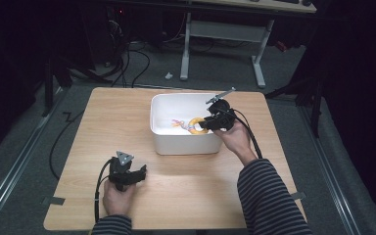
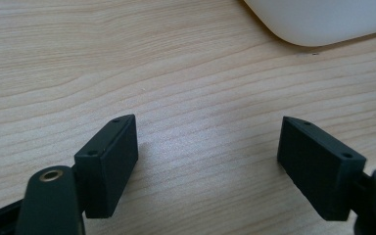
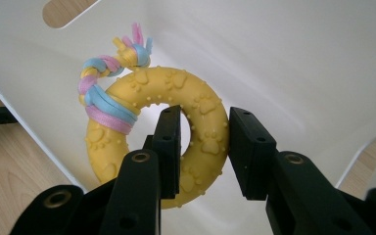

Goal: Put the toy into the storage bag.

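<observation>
Right tongs [image 3: 203,147] grip the yellow rubber ring toy [image 3: 200,105] across its band, inside the white bin [image 1: 183,144]. Ring appears light, pliable, nubbed for purchase; rope knot [image 3: 110,63] looks floppy. Left tongs [image 2: 208,164] stand released over the worktop [image 2: 127,63].

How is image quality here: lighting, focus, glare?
High view: table evenly lit, surroundings nearly black, yellow ring toy small and soft inside the white bin. Left gripper view: sharp wood grain, soft shadows under the open left gripper. Right gripper view: right gripper clamps the ring crisply; bin walls bright, faintly washed out, no hard glare.
</observation>
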A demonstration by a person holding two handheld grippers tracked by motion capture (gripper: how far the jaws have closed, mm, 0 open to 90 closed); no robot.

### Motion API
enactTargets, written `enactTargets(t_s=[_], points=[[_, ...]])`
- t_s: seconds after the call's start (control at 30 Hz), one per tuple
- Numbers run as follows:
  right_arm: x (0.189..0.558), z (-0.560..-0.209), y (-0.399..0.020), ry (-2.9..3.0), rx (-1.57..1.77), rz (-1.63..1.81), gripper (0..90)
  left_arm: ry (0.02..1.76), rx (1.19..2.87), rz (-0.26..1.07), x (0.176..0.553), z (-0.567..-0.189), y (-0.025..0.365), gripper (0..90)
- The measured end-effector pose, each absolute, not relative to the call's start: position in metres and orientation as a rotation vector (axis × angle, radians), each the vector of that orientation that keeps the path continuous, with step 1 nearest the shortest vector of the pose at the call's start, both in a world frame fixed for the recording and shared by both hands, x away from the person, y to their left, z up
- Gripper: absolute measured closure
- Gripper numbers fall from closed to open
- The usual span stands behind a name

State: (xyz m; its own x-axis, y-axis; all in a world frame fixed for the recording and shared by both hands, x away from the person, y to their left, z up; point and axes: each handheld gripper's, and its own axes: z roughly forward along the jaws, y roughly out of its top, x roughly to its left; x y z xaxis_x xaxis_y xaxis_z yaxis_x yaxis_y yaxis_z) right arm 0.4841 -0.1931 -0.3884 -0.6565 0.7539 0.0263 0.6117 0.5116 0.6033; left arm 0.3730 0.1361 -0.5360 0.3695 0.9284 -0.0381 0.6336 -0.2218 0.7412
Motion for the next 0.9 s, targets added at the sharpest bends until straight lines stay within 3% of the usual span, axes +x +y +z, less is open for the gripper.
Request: enactTargets(t_s=[0.17,0.3,0.9], points=[[0.483,-0.387,-0.196,2.512,1.183,0.921,55.4,1.349,1.953,0.561,0.373,-0.536,0.136,23.6],[0.475,-0.383,-0.202,2.463,1.168,0.947,51.5,1.349,1.953,0.560,0.373,-0.536,0.136,23.6],[0.438,-0.365,-0.257,2.274,1.210,1.105,49.5,1.347,1.965,0.569,0.373,-0.536,0.134,23.4]])
